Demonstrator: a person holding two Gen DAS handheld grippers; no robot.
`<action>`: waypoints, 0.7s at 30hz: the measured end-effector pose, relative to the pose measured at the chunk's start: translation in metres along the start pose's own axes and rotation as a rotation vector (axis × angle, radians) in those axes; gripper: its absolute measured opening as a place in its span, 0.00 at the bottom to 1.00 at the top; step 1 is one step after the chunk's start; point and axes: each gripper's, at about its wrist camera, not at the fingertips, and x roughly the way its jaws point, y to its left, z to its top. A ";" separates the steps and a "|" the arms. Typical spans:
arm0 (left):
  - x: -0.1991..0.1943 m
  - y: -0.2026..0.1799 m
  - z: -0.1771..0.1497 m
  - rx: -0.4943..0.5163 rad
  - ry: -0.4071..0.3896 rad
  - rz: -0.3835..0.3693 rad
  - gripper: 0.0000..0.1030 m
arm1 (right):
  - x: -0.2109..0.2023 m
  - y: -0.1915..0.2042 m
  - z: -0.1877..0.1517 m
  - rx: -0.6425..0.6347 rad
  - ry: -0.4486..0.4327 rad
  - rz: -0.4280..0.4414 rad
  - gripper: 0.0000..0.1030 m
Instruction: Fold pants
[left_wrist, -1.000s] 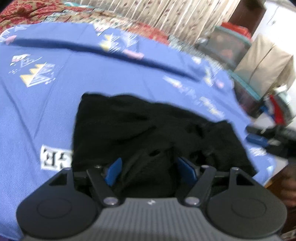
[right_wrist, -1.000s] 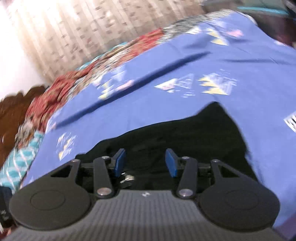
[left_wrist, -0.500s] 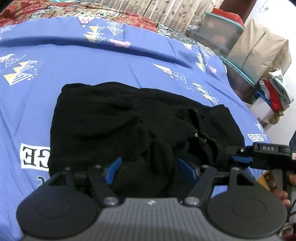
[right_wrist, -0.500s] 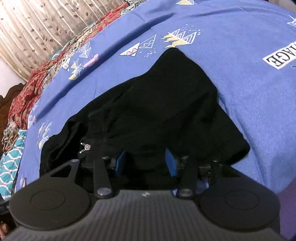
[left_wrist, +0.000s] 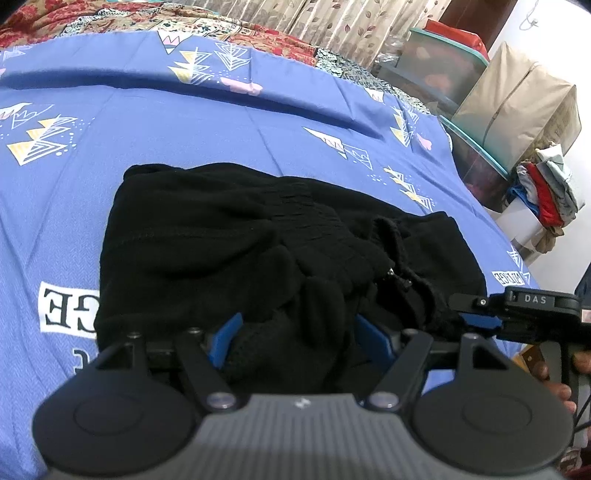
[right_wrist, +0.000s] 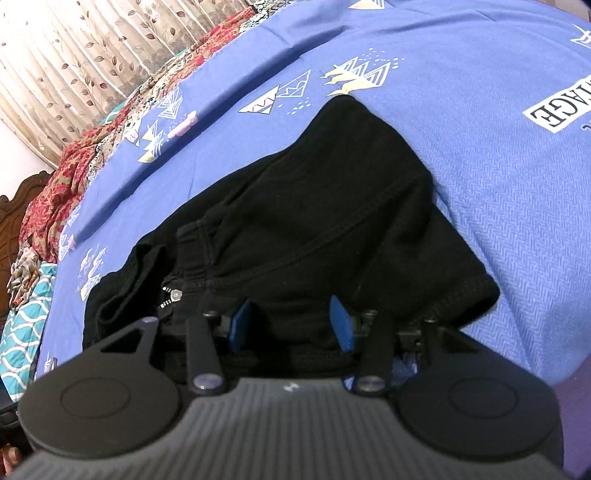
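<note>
In the left wrist view, the black pants (left_wrist: 266, 240) lie bunched in the middle of the frame on the blue bed sheet (left_wrist: 184, 122), and the left hand-held gripper (left_wrist: 299, 336) at lower centre has a thick fold of them between its blue pads, though I cannot tell whether the pads press it; the right hand-held gripper (left_wrist: 480, 321) reaches in from the right edge. In the right wrist view, the pants (right_wrist: 314, 221) fill the centre of the frame, and the right hand-held gripper (right_wrist: 291, 325) at lower centre has their near edge between its blue pads, grip likewise unclear.

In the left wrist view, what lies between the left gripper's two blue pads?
A bunched fold of the black pants fills the gap of the left gripper in the left wrist view; whether the pads press on it cannot be told.
</note>
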 end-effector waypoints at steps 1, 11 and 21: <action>0.000 0.000 0.000 -0.001 0.000 -0.001 0.68 | -0.001 0.000 0.001 -0.004 0.001 0.004 0.50; -0.018 0.000 0.015 -0.031 -0.024 -0.047 0.69 | -0.046 -0.041 0.016 0.079 -0.152 0.062 0.66; -0.049 -0.015 0.052 -0.038 -0.128 -0.093 0.70 | -0.029 -0.075 0.015 0.131 -0.146 -0.012 0.74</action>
